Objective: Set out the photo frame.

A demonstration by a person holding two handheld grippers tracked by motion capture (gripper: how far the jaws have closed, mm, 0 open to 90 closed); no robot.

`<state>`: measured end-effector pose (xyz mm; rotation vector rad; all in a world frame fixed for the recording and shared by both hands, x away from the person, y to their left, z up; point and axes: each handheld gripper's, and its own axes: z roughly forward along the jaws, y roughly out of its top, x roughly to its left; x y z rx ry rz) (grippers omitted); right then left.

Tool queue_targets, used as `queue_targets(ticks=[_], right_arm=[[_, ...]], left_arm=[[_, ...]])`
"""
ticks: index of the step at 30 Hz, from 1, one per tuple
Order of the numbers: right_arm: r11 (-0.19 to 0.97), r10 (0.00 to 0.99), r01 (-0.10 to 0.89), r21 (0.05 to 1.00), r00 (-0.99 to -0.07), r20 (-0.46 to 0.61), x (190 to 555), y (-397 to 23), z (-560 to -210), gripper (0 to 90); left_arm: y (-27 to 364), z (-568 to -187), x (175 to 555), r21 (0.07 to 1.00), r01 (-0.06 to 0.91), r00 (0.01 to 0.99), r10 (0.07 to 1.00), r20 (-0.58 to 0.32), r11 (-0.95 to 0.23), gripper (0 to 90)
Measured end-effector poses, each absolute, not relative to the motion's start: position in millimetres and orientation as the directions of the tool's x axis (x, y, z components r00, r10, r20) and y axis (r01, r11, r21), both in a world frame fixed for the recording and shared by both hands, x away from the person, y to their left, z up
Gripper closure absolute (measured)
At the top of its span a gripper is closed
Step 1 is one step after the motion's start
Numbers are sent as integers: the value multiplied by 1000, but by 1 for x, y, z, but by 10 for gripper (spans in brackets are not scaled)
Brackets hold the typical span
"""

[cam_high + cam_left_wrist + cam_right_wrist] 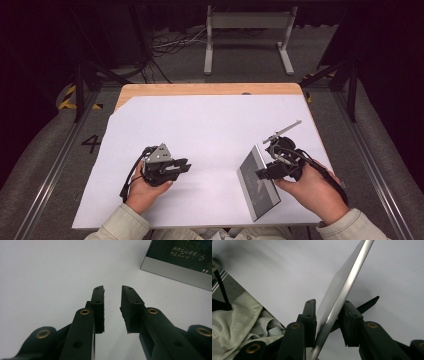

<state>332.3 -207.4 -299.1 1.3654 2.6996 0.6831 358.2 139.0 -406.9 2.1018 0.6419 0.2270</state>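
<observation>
A thin dark panel with a silver frame [256, 182] stands tilted on the white sheet at the front right. My right gripper [261, 173] holds its right edge. In the right gripper view the panel's silver edge [344, 285] runs slantwise between the jaws, and both pads touch it. My left gripper [186, 166] rests low over the sheet at the front left, pointing right toward the panel. Its jaws [112, 288] are open with nothing between them. The panel's corner [180, 260] lies ahead of them to the upper right.
The white sheet [200, 120] covers most of a wooden table [200, 89]. A white metal stand [248, 30] and cables [170, 45] sit on the floor beyond the far edge. A pale sleeve [237, 315] shows near the table's front edge.
</observation>
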Motion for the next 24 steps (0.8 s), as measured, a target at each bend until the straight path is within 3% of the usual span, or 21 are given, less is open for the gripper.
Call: queue_targets(ticks=[7, 16, 24], right_arm=[[515, 784, 756, 403, -606, 135, 332, -205, -298, 701], [517, 796, 751, 412, -598, 91, 333, -208, -295, 795], [557, 765, 712, 428, -640, 70, 332, -206, -290, 837]], left_arm=[[138, -407, 357, 812, 348, 852, 520, -65, -469, 731], [138, -407, 357, 812, 346, 854, 516, -66, -469, 733], [138, -406, 357, 813, 345, 854, 516, -65, -468, 735]])
